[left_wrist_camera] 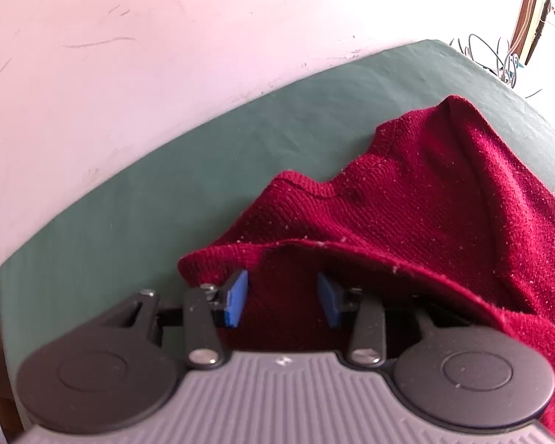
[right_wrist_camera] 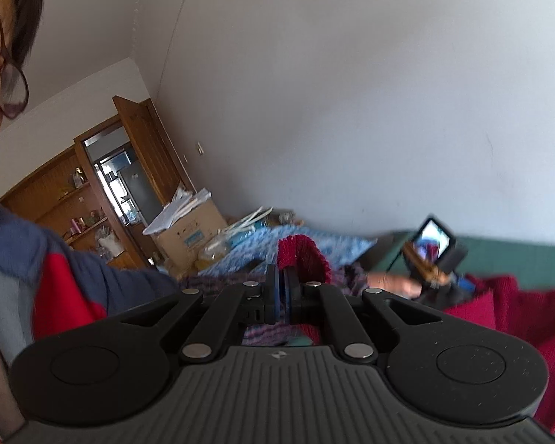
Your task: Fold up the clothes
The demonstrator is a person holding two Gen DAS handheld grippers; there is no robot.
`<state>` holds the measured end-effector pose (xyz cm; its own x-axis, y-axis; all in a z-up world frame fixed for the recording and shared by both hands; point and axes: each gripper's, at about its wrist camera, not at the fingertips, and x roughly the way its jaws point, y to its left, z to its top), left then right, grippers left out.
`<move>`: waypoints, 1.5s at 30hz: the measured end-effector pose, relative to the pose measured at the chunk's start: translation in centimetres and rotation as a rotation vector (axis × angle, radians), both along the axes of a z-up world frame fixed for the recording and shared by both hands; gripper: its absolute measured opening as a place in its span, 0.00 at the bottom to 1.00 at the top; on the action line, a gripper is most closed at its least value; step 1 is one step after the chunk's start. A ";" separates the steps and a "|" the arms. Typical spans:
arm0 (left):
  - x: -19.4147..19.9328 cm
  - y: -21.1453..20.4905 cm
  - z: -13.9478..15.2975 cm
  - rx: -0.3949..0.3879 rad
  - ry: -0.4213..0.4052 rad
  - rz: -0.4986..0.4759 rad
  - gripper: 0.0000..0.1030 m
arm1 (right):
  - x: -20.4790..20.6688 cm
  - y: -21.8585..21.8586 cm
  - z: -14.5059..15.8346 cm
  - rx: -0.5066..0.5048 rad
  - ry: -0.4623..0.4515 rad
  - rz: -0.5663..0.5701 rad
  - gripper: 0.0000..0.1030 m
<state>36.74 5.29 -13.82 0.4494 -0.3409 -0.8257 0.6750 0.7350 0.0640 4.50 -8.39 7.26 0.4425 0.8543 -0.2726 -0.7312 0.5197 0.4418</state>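
A dark red knit sweater (left_wrist_camera: 407, 199) lies crumpled on a green sheet (left_wrist_camera: 166, 185). My left gripper (left_wrist_camera: 283, 296) is open, its blue pads (left_wrist_camera: 236, 298) tucked under a raised fold of the sweater, with knit fabric between them. My right gripper (right_wrist_camera: 282, 288) is shut on an edge of the red sweater (right_wrist_camera: 307, 255) and holds it up in the air. More of the sweater (right_wrist_camera: 507, 307) lies at the right on the green sheet (right_wrist_camera: 518, 259). The left gripper with its small screen (right_wrist_camera: 434, 249) shows there, in a hand.
A pale wall (left_wrist_camera: 129, 55) runs behind the green surface. Cables (left_wrist_camera: 499, 59) lie at the far right corner. In the right wrist view, a person's face (right_wrist_camera: 0, 55) is close at left, with a cardboard box (right_wrist_camera: 188, 229), blue patterned cloth (right_wrist_camera: 262, 244) and wooden shelves (right_wrist_camera: 74, 199) behind.
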 end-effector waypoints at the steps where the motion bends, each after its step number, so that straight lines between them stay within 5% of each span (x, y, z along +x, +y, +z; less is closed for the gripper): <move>1: 0.0 0.0 0.0 0.000 0.000 0.002 0.42 | -0.3 0.0 -0.3 -0.007 0.010 0.000 0.03; 31: -1.6 2.0 1.6 0.031 -0.041 -0.002 0.46 | -5.7 0.4 -9.9 -0.161 0.275 0.099 0.03; 40: -2.4 4.1 1.1 -0.066 0.023 0.050 0.57 | -6.3 -1.4 -12.5 -0.168 0.300 0.089 0.04; 45: -2.2 3.4 -0.2 -0.051 0.015 0.115 0.69 | -6.5 -2.4 -13.0 -0.160 0.315 0.084 0.04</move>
<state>34.52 8.71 -14.01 0.4753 -0.3293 -0.8159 0.5870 0.8095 0.0152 -1.99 -10.77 -5.79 0.2453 0.8196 -0.5178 -0.6152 0.5444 0.5702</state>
